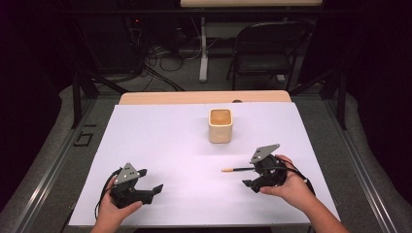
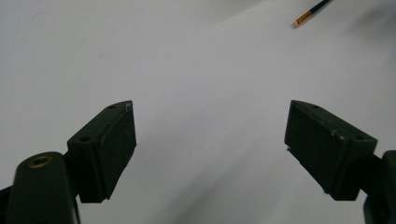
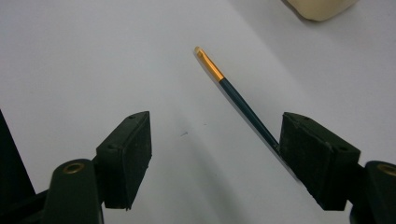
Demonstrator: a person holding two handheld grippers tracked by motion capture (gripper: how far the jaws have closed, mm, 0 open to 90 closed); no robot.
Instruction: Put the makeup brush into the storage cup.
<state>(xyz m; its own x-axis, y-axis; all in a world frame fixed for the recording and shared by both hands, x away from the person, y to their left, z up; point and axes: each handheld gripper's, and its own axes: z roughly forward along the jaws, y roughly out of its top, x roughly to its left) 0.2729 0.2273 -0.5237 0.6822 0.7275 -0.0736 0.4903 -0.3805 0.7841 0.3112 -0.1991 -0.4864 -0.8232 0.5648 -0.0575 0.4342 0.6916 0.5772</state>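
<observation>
The pencil (image 1: 237, 170) lies on the white surface (image 1: 160, 141) near the cup (image 1: 220, 125), far from every edge. The right gripper (image 1: 253, 174) has its fingers (image 3: 126, 156) spread beside the pencil; the left gripper (image 1: 149, 180), well left of the cup, has its fingers spread over bare sheet. No writing is readable.

The left gripper (image 2: 210, 140) hangs over bare white table (image 2: 187, 70), its two black jaws spread wide with nothing between them. Far off to the right lies what looks like a paintbrush (image 2: 312, 11), dark handle, golden ferrule.
</observation>
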